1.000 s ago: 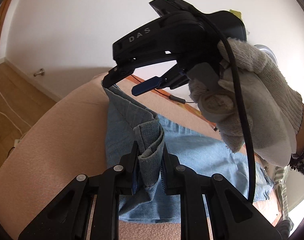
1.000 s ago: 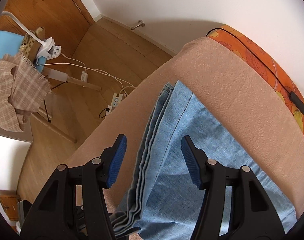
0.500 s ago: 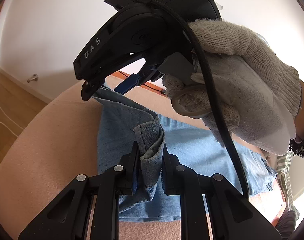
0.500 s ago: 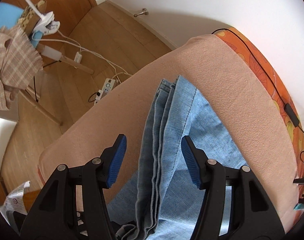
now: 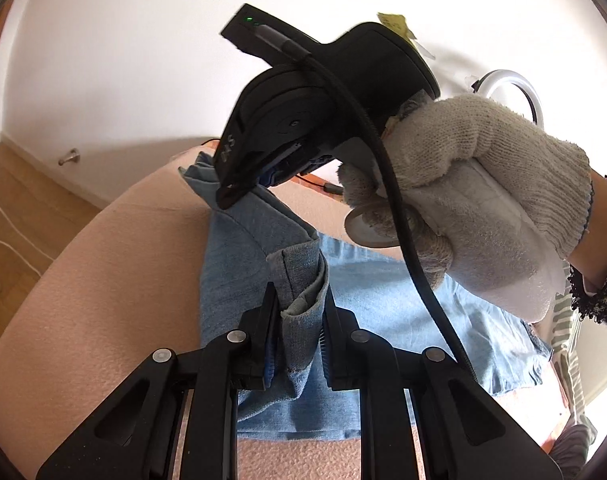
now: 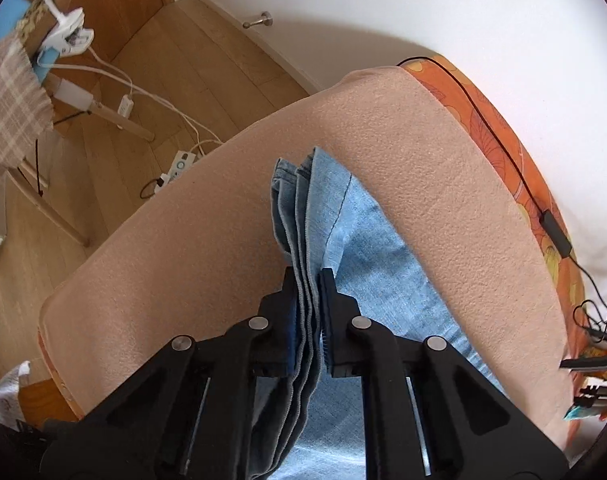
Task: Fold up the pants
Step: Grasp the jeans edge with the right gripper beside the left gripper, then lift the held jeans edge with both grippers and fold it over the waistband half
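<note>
The peach blanket (image 6: 443,184) carries the light-blue pants (image 6: 367,248), which lie flat across it with their stacked leg hems toward its far end. The right gripper (image 6: 308,280) is closing on those layered hem edges, pads already pressing the denim. The left gripper (image 5: 297,312) is clamped on a raised denim fold.

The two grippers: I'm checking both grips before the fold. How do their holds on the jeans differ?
The left gripper pinches a bunched hem corner of the jeans; the right gripper, jaws closing, clamps flat stacked edges. The left holds its cloth raised; the right points steeply down near the blanket. Both have denim between their pads.
</note>
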A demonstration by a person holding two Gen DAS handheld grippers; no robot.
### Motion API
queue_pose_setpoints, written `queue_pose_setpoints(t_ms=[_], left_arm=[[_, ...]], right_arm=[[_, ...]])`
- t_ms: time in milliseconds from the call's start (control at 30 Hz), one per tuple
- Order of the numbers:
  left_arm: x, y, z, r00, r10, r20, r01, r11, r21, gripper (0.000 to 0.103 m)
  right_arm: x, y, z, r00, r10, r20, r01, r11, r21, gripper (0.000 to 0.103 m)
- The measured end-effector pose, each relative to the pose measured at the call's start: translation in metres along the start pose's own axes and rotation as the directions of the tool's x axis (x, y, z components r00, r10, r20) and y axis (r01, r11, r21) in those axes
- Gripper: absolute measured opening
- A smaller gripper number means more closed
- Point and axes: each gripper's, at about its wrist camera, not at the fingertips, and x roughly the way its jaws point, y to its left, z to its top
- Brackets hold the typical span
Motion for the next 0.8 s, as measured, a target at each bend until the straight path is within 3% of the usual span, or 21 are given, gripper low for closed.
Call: queue_pose_setpoints(t_ms=[167, 333, 567, 633, 800], left_arm=[[-0.014, -0.008, 0.010, 1.000, 0.001, 0.023, -0.001, 1.000, 0.018, 0.015], [-0.033, -0.023, 0.030, 0.998, -0.029, 0.052, 0.026, 0.999, 0.042, 0.014], [-0.072, -0.024, 0.068, 0.986, -0.021, 0.166, 0.017, 1.000, 0.022, 0.014], [-0.079, -0.023, 0.073, 0.984, -0.013, 0.178, 0.010, 1.000, 0.017, 0.014], [-0.079, -0.036, 0.063, 0.989, -0.004, 0.149, 0.000, 1.000, 0.029, 0.014]], right_arm=[[-0.030, -0.025, -0.011, 0.992, 0.084, 0.094, -0.093, 0.991, 0.095, 0.007], [-0.077, -0.039, -0.019, 0.969, 0.142, 0.202, -0.174, 0.974, 0.147, 0.007], [-0.142, -0.026, 0.002, 0.933, 0.139, 0.333, -0.190, 0.974, 0.127, 0.007], [-0.150, -0.022, 0.007, 0.927, 0.149, 0.344, -0.200, 0.972, 0.119, 0.007], [-0.146, -0.019, 0.004, 0.937, 0.153, 0.315, -0.199, 0.973, 0.118, 0.007]])
